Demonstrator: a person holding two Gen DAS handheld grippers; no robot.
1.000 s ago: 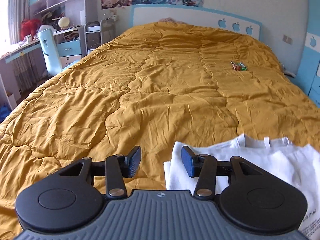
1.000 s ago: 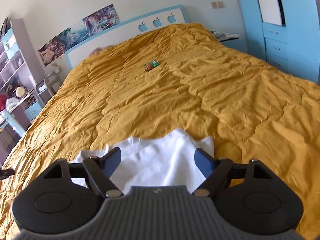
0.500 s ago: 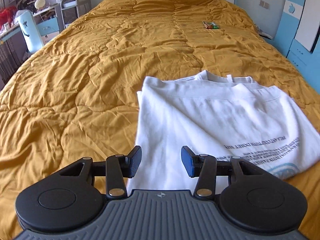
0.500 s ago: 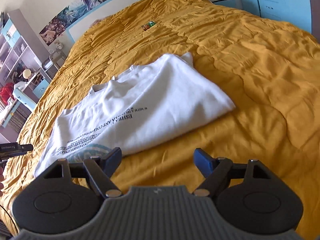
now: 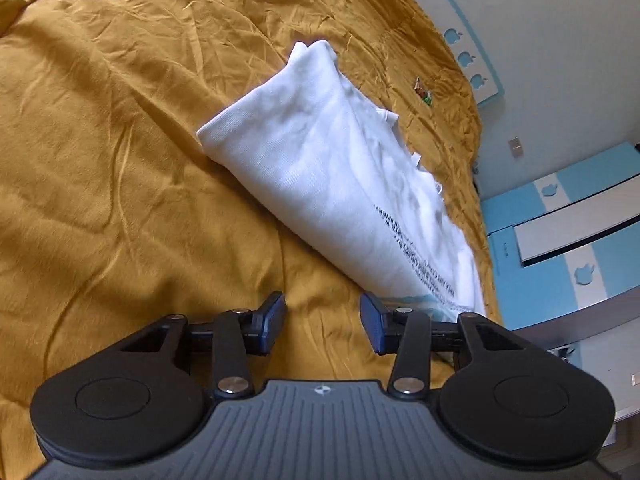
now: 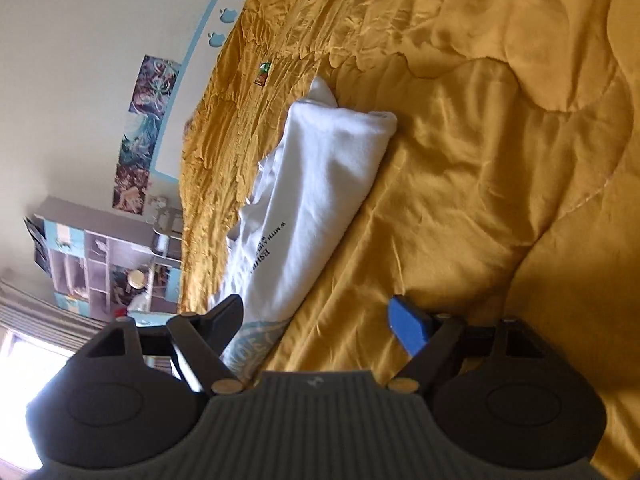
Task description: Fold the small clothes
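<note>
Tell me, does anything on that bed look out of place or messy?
One small thing: a colourful little packet lies alone on the yellow quilt, beyond the folded white shirt. It has nothing to do with the laundry. The shirt itself looks tidy, apart from a corner poking out at its far end.

Left hand-held gripper [image 5: 323, 324] closing, seemingly empty.

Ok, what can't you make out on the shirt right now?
- Shirt print: left view, blurred; right view, partly behind the right tool.
- Shirt's near end: hidden behind tool fingers in both views.
- Small item on the bedspread: too small to identify.
</note>
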